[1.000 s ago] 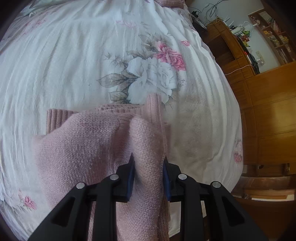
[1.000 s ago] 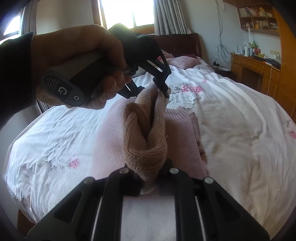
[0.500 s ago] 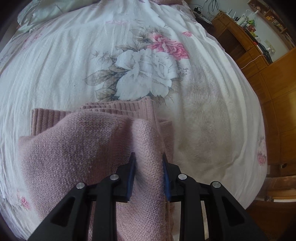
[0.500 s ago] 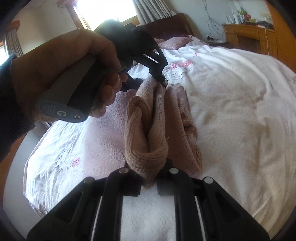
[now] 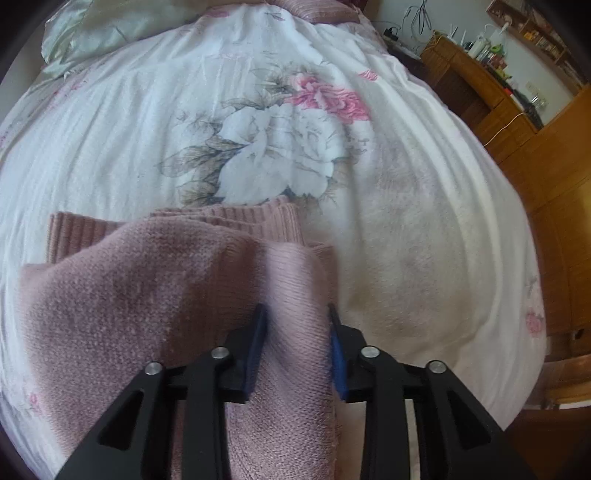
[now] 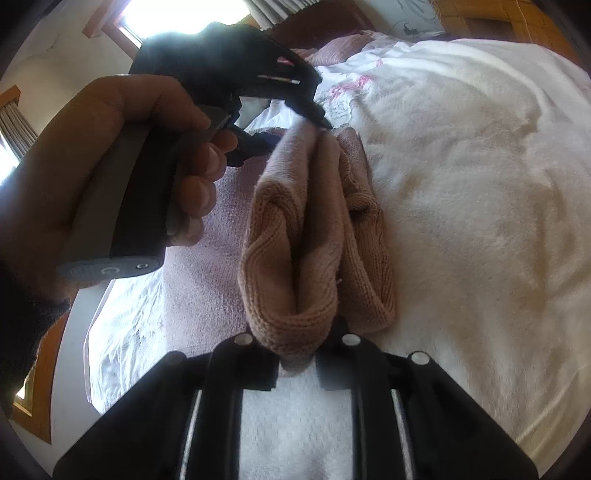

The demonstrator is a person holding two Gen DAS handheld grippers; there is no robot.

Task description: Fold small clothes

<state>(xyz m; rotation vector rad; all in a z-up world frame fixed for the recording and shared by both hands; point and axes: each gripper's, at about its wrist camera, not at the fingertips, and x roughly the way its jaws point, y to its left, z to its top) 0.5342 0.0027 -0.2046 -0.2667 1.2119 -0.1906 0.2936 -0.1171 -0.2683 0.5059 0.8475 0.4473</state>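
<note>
Mid-fold: I've got both grippers, left (image 5: 295,328) and right (image 6: 299,360), pinching the pink sweater (image 5: 155,280); next, lay the edge flat.

A floral white bedspread (image 5: 280,147) covers the bed, wooden cabinets (image 5: 546,177) beside it, a bright window (image 6: 177,14) behind.

Matt pink knitted sweater (image 5: 155,295), fuzzy white floral cloth bedspread (image 5: 258,110), glossy wooden cabinets (image 5: 546,177).
</note>
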